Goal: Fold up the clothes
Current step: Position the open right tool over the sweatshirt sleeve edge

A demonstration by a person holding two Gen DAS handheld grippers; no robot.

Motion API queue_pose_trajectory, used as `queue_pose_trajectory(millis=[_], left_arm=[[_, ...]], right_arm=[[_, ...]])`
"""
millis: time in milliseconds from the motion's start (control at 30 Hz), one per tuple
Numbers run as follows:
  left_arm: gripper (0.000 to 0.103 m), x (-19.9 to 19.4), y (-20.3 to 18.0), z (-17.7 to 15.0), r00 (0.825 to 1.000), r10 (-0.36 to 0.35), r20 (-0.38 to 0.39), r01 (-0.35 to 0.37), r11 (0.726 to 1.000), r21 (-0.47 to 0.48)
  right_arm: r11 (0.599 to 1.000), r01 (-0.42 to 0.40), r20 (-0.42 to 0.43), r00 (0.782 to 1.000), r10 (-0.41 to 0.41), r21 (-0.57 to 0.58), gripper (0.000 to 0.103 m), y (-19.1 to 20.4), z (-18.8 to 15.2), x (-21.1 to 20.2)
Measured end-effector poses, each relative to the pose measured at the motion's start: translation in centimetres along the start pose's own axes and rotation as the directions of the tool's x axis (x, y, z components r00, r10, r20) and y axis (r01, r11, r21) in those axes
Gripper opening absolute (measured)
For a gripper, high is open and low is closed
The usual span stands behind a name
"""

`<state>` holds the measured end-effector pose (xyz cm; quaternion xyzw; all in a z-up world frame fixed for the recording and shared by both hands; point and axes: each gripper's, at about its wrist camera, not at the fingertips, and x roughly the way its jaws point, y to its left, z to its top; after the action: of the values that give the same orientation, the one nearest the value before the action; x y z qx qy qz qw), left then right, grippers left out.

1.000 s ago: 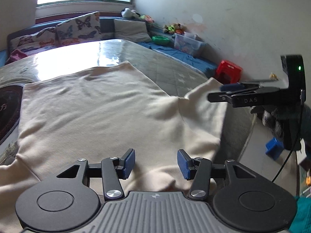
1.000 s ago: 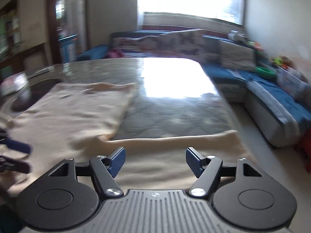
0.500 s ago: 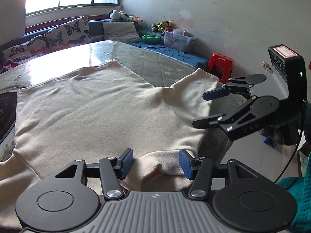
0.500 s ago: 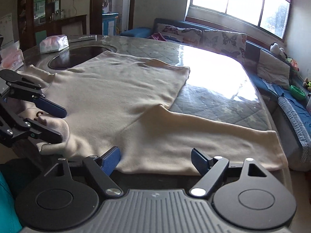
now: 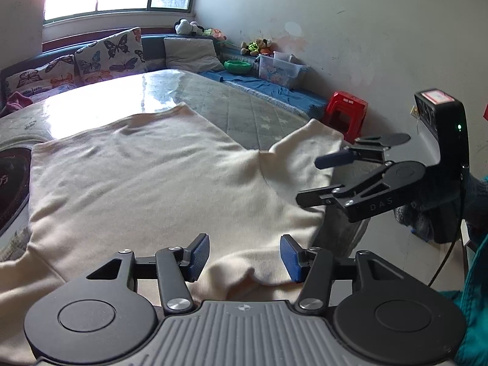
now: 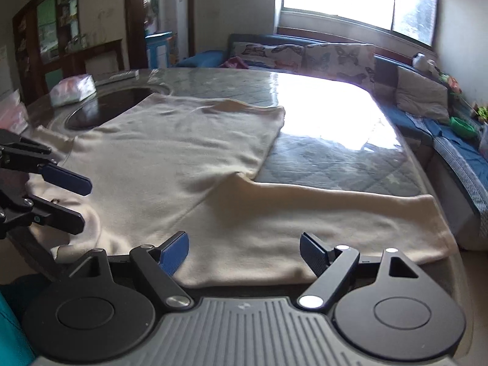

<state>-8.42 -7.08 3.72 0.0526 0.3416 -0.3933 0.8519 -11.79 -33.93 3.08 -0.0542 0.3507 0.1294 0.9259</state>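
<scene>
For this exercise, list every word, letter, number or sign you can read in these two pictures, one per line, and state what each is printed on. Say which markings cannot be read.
"DAS": on the arm of the right gripper, seen in the left wrist view.
"G": on the same arm, nearer the fingers.
Red and white label on the black module atop that gripper: too blurred to read.
Light mark on the dark inset at the left edge: partly cut off, unreadable.

Sweater on table; sofa behind; stool right
</scene>
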Motion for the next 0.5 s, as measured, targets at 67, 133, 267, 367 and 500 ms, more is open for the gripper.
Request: queue_pose_trajectory(millis=[67,133,267,367,500], left_arm=[[0.056,0.2,0.0,0.6,1.000,-0.006,0.013,0.006,1.000,-0.006],[0.056,0.7,-0.2,1.2,1.000,-0.013,0.017,0.013,1.000,-0.007],[0.056,2.0,-0.9,1.8,1.000,-0.024,0.010,0.024,1.000,0.007],[0.056,3.0,-1.3,2.2,1.000,-0.030,0.002,0.030,1.000,0.005],[0.056,4.0,-1.9,2.5,0.999,-0.037,-0.009,0.037,0.999,0.008]], right_arm=[[0.997,0.046,0.018,0.999,-0.048,0.069,0.082,-1.9,-0.1,-0.7],[0.986,0.109,0.015,0.994,-0.111,0.130,0.080,-3.9,-0.5,-0.9],[0.934,0.228,-0.015,0.972,-0.233,0.277,0.072,-8.4,-1.6,-0.8],[0.881,0.309,-0.026,0.947,-0.322,0.358,0.060,-11.3,-2.4,-0.9],[0.836,0.354,-0.024,0.925,-0.379,0.420,0.049,-13.9,-2.7,-0.8]])
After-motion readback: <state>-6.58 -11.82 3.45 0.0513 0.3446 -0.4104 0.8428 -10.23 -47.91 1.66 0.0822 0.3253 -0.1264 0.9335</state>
